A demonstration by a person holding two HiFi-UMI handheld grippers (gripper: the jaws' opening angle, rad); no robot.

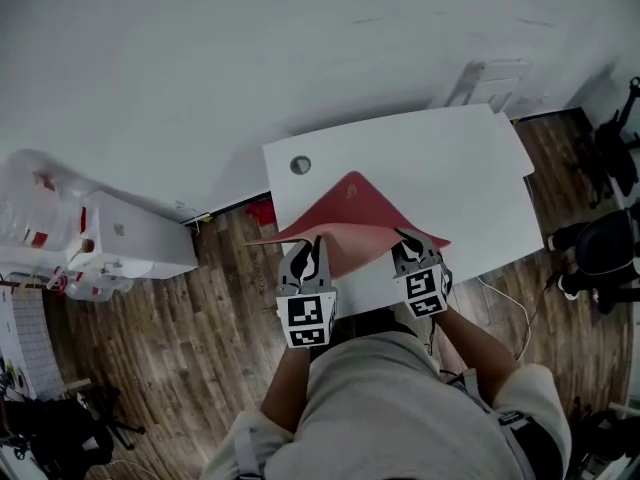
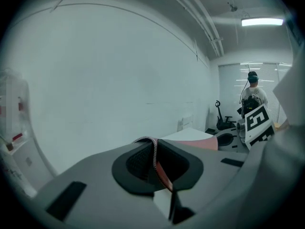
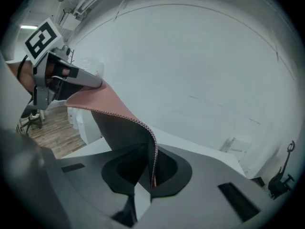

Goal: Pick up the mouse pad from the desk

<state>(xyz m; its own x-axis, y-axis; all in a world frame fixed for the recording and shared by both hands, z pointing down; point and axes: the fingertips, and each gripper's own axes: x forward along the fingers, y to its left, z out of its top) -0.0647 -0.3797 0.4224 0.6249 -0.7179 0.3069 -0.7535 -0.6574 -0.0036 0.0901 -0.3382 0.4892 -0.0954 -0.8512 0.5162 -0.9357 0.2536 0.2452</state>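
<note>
At the near edge of the white desk (image 1: 450,158), the red mouse pad (image 1: 350,213) is held raised between two grippers. The left gripper (image 1: 312,248), at the pad's 8 o'clock corner, is clamped on its stitched edge. The right gripper (image 1: 410,240), at the 4 o'clock corner, pinches that side likewise. The pad's far corner points to 12 o'clock over the desk.

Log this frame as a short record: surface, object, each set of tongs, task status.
surface: white desk with a round cable hole; wood floor around it
object: red mouse pad, near edge raised, far part seemingly on the desk
left tongs: shut on the pad's near-left edge
right tongs: shut on the pad's near-right edge
status: pad gripped by both tongs, lift apparently partial
</note>
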